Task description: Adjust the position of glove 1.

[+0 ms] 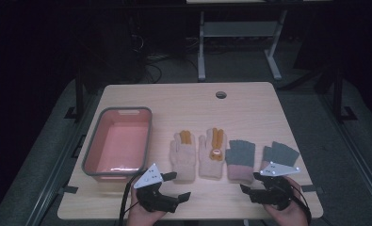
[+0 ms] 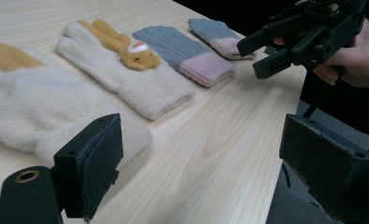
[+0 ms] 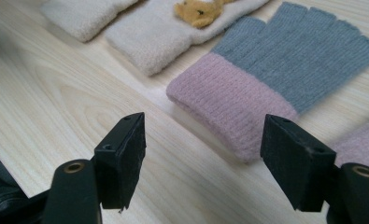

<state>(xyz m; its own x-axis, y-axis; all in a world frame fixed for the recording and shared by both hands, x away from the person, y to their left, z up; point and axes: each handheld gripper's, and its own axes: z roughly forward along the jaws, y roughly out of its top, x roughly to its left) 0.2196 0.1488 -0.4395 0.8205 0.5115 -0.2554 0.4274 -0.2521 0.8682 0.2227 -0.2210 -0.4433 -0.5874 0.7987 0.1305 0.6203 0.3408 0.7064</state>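
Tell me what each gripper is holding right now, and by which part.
Nothing is held. The left gripper and the right gripper both stand open above the table, just short of the gloves' cuffs.

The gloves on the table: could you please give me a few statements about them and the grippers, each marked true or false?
1. Four gloves lie in a row on the table. True.
2. The left gripper holds a cream glove. False: its jaws stand open and empty, near the cuff of the cream glove.
3. The grey and pink glove lies flat ahead of the open right gripper. True.
4. The pink bin holds a glove. False: nothing lies inside it.
5. The cream glove with the animal figure lies between the other cream glove and a grey and pink glove. True.
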